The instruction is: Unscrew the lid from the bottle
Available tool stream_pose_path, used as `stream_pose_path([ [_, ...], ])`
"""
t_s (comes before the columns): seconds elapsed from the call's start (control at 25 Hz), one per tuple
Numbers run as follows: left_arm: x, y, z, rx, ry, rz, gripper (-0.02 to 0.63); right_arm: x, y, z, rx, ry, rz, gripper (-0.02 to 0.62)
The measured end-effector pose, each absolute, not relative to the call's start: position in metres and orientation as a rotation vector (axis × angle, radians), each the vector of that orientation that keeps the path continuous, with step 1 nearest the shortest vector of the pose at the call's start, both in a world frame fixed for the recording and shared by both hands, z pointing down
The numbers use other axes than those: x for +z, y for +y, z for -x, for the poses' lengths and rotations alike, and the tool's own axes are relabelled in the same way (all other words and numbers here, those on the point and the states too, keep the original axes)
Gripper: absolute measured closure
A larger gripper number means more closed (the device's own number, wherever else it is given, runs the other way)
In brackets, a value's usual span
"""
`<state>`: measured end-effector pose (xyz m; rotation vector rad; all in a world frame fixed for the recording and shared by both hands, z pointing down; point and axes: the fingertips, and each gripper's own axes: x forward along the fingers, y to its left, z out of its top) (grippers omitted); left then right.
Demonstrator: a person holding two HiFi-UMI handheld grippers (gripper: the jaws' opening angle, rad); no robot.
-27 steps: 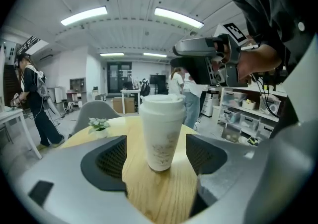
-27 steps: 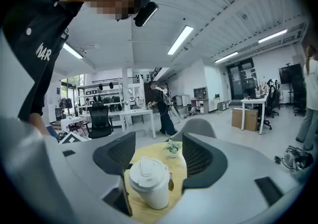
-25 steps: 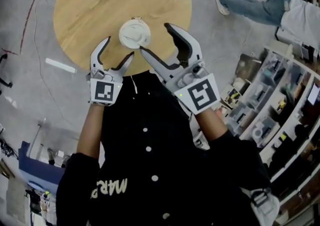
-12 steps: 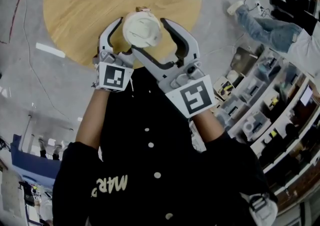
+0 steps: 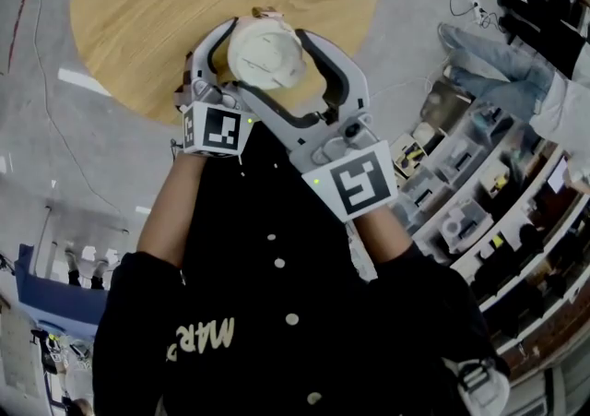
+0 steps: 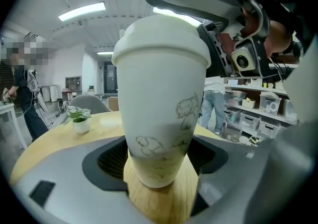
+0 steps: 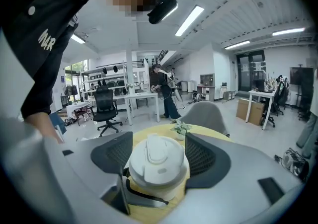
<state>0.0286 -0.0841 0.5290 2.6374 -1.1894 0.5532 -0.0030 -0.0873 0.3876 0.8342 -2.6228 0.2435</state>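
A white bottle (image 6: 161,109) with a faint drawing stands upright on the round wooden table (image 5: 138,27), near its front edge. Its white lid (image 5: 265,50) is on. My left gripper (image 6: 159,163) straddles the bottle's lower body, with the pads close against both sides and no squeeze visible. My right gripper (image 7: 158,156) sits higher and straddles the lid (image 7: 158,161). Its jaws have just been opening a little and stand open, with the lid between the pads. In the head view the right gripper (image 5: 269,62) overlaps the left gripper (image 5: 249,45).
A small potted plant (image 6: 79,118) stands farther back on the table. Shelves with bins (image 5: 461,193) run along the right, and a person in jeans (image 5: 498,45) stands there. A grey chair (image 7: 203,113) is beyond the table.
Both grippers have moved forward and down from just short of the bottle. The left one now surrounds its body and the right one surrounds the lid.
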Motion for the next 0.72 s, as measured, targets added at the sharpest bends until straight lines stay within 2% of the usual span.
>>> stream_pose_path([
  [0.36,0.5294,-0.0831,-0.0293,0.546,-1.182,-2.641,0.239,0.3954,-0.0881,0.013,0.15,-2.578,-0.829,0.25],
  [0.72,0.5266,-0.0834,-0.0277,0.546,-1.167,-2.652,0.239,0.3918,-0.0894,0.0136,0.153,-2.575,-0.873,0.252],
])
